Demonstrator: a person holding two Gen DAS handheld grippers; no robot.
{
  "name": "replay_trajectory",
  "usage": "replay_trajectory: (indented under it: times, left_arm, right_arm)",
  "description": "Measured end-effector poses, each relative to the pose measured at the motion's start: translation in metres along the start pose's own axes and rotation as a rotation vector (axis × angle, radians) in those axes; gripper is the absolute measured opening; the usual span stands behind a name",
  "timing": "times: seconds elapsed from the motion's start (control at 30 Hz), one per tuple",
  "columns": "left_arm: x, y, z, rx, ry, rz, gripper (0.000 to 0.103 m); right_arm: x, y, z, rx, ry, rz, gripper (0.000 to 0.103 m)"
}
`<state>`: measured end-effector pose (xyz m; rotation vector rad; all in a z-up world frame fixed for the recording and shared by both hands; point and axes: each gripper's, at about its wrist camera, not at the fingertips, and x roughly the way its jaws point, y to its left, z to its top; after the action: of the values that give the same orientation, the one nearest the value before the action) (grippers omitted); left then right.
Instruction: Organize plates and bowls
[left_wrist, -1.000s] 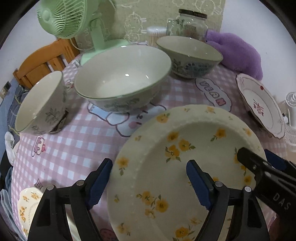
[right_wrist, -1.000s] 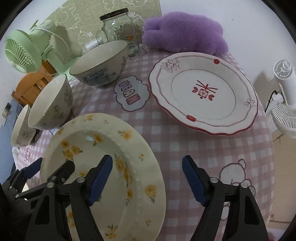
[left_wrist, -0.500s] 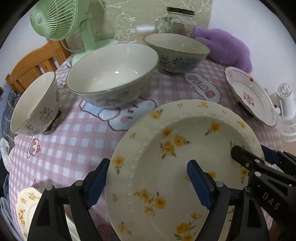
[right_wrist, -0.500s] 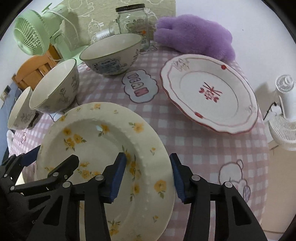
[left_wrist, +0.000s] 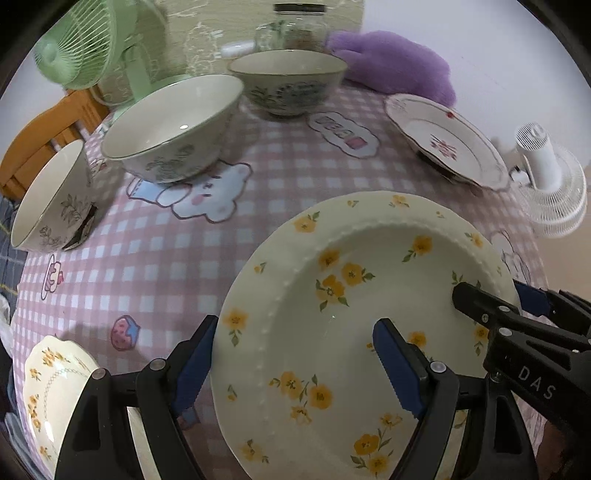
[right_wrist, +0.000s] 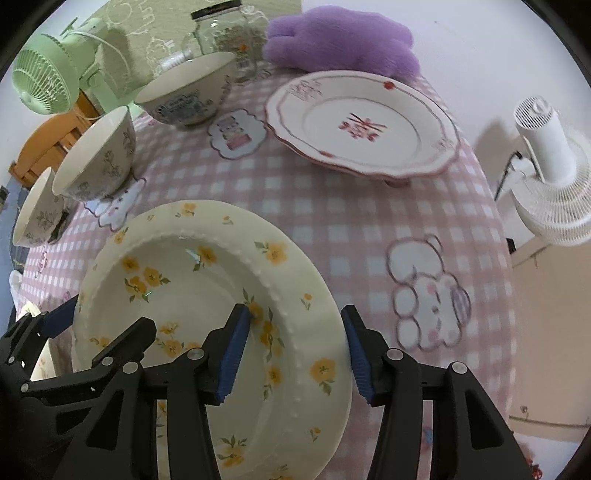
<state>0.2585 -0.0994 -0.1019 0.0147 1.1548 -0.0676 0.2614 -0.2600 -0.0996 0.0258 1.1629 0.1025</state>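
A cream plate with yellow flowers (left_wrist: 354, 310) (right_wrist: 207, 295) is lifted over the pink checked tablecloth. My left gripper (left_wrist: 291, 362) straddles its left rim, one finger under, one on top. My right gripper (right_wrist: 291, 347) has closed on its right rim. A white plate with red trim (right_wrist: 362, 125) (left_wrist: 447, 140) stands at the back right. Three green-patterned bowls (left_wrist: 173, 125) (left_wrist: 288, 85) (left_wrist: 48, 199) stand at the left and back. A small yellow-flowered dish (left_wrist: 51, 391) lies at the near left.
A green fan (left_wrist: 85, 40), a glass jar (right_wrist: 225, 33) and a purple plush toy (right_wrist: 343, 40) stand along the back edge. A white fan (right_wrist: 550, 162) stands off the table's right side. A wooden chair (left_wrist: 40, 140) is at the left.
My right gripper has narrowed onto the plate's right rim. The yellow-flowered plate has come up and shifted right, both grippers moving with it.
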Motion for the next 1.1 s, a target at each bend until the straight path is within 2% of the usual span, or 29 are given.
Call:
replay_trajectory:
  times: [0.13,0.27,0.37,0.63,1.1]
  left_arm:
    - [0.000,-0.001,-0.005,-0.001,-0.004,0.011,0.083]
    - [0.005,0.006,-0.009,-0.051,0.011,-0.021,0.080]
    - [0.003,0.006,-0.010,-0.056,0.003,-0.007,0.078]
    - [-0.003,0.013,-0.010,-0.125,0.026,-0.004,0.074]
    - [-0.032,0.007,-0.025,-0.088,0.015,0.024,0.073]
  right_arm:
    - [-0.004,-0.004,-0.012,0.001,0.007,-0.011,0.055]
    - [-0.002,0.000,-0.015,0.000,-0.025,-0.024,0.058]
    - [0.000,0.000,-0.015,0.002,-0.037,-0.012,0.060]
    - [-0.001,0.004,-0.016,-0.021,-0.020,-0.010,0.063]
    - [-0.021,0.001,-0.035,0.027,0.006,-0.002,0.063]
